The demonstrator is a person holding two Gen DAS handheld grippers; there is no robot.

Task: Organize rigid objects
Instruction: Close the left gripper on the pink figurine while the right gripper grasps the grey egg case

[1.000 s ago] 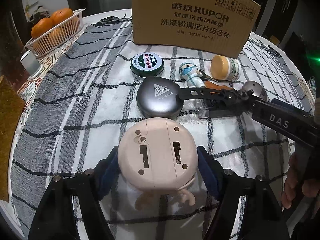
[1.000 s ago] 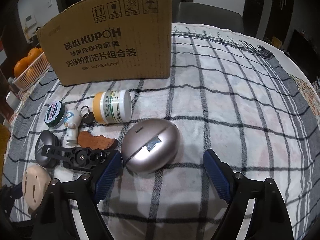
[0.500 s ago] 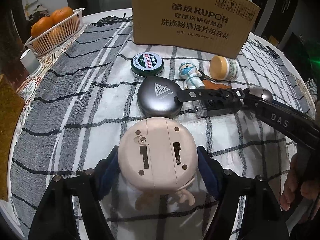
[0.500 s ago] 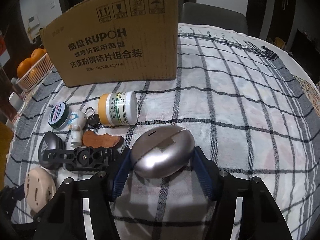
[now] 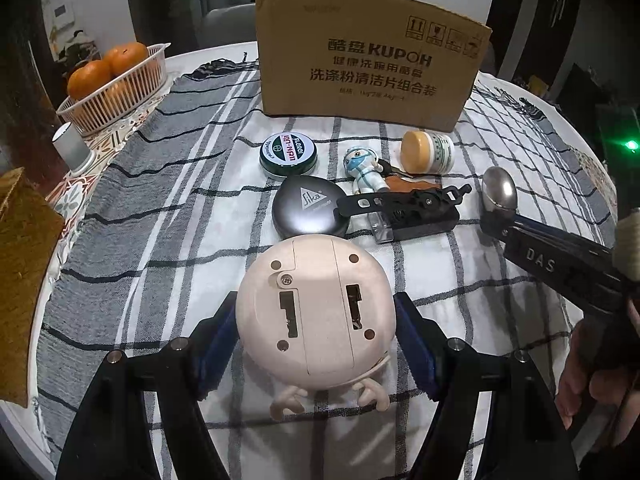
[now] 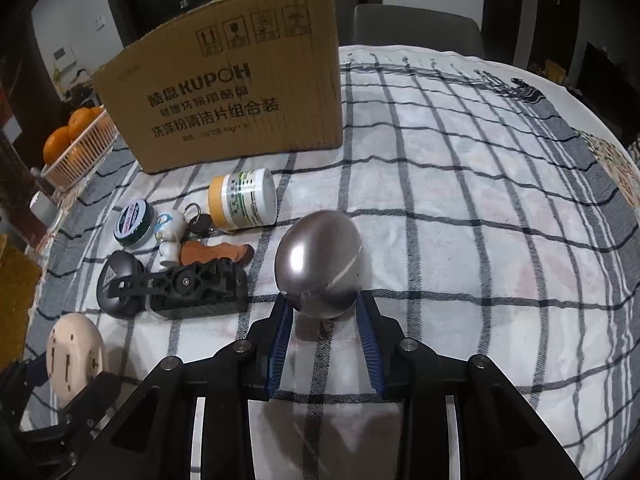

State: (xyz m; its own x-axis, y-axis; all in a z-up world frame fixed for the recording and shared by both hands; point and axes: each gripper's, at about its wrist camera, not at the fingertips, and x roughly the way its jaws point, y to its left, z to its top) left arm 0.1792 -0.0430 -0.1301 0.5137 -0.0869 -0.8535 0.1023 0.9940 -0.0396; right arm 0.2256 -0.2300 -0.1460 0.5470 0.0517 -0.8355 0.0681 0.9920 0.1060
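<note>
The right tool (image 6: 324, 316) has just been closing its jaws, and its blue pads (image 6: 282, 326) now clamp the lower end of the silver egg-shaped case (image 6: 320, 264), which stands tilted up above the checked cloth (image 6: 480, 220) on the counter. The left tool (image 5: 316, 332) grips the beige round gadget (image 5: 314, 308) by its sides, underside facing up, small feet toward the camera. Just beyond that gadget lies a dark grey round case (image 5: 306, 210), touching a black strap mount (image 5: 408, 210). Behind these sit a green tin (image 5: 288, 154), a small astronaut figure (image 5: 366, 170) and a jar with a yellow lid (image 5: 428, 151) lying on its side. A cardboard box (image 5: 368, 68) stands behind them, and a basket of oranges (image 5: 112, 84) is off to the left.
</note>
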